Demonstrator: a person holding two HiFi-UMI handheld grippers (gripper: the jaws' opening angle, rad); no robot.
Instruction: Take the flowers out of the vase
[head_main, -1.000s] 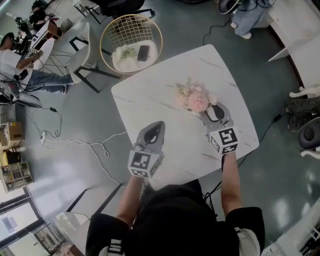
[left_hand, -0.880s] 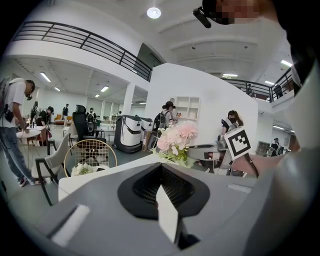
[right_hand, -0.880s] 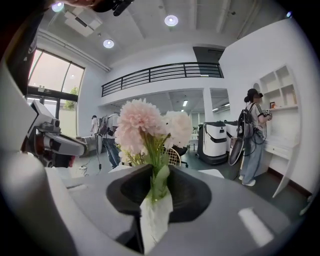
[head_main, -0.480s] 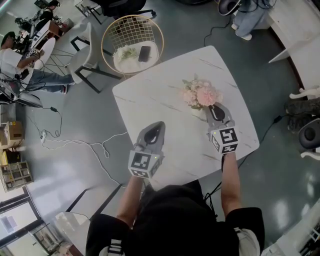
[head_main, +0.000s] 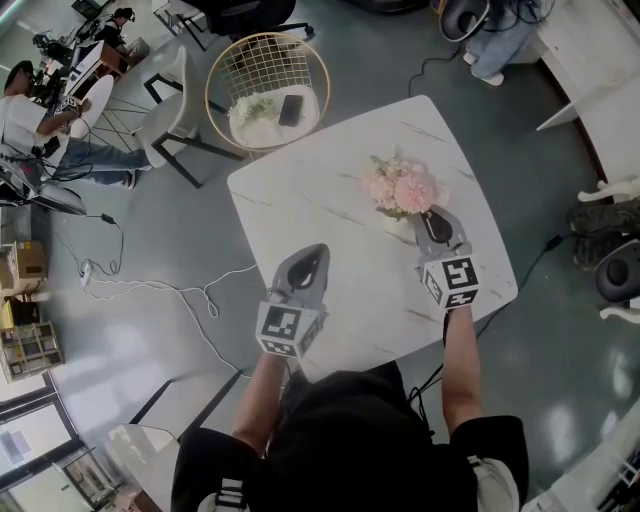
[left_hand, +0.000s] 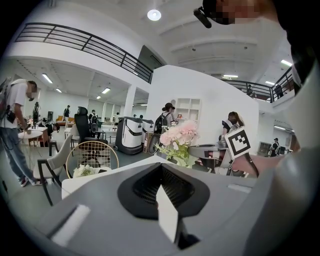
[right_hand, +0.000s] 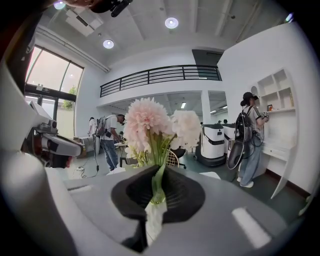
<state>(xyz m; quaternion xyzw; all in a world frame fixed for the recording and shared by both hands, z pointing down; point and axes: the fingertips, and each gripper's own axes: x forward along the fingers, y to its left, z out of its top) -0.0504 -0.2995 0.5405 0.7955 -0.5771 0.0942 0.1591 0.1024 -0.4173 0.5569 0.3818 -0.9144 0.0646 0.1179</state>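
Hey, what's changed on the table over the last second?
The right gripper closed its jaws on the stems of the flowers, and the bouquet leaned slightly toward it. The left gripper and the table stayed as they were.

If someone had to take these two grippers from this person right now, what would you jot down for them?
Right gripper: shut on the stems of the pink flowers, just above the white vase.
Left gripper: shut, empty, over the marble table, apart from the vase.
Done: stems gripped.
Left: lift the flowers clear of the vase; steadying the vase may help, as it could tip.
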